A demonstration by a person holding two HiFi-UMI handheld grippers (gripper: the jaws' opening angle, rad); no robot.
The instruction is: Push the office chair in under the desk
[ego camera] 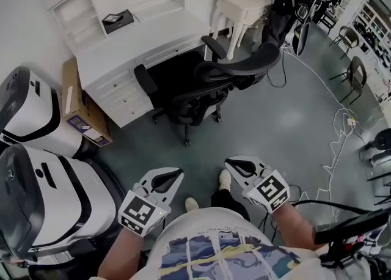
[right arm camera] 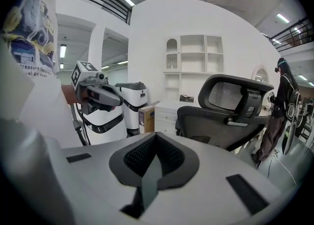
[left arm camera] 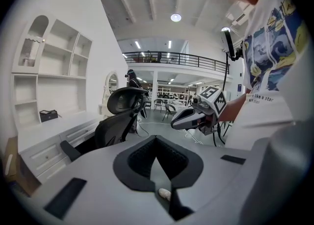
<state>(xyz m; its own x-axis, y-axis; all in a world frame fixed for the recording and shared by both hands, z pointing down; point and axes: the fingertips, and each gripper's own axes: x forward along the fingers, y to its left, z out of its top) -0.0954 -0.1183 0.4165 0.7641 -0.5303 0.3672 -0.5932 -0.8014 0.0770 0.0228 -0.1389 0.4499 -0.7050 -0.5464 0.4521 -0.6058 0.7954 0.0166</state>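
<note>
Office chair [ego camera: 204, 92] at desk [ego camera: 146, 37], well ahead of left gripper [ego camera: 176, 176] and right gripper [ego camera: 230, 165], jaws pressed together, empty.

The grey floor [ego camera: 275, 132] carries the white desk [ego camera: 153, 40] at 11 o'clock in the head view. The office chair [ego camera: 208, 89] stands at 12 o'clock, directly in front of the desk. A cardboard box [ego camera: 82, 110] sits at 10 o'clock, against the desk's side. White cable [ego camera: 339, 132] lies at 3 o'clock. A black item [ego camera: 117, 20] rests on the desk.

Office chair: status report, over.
Left gripper and right gripper shut, empty, touching nothing. Office chair angled at the desk opening, seat not fully under. Cables on floor to the right, off the path.
</note>
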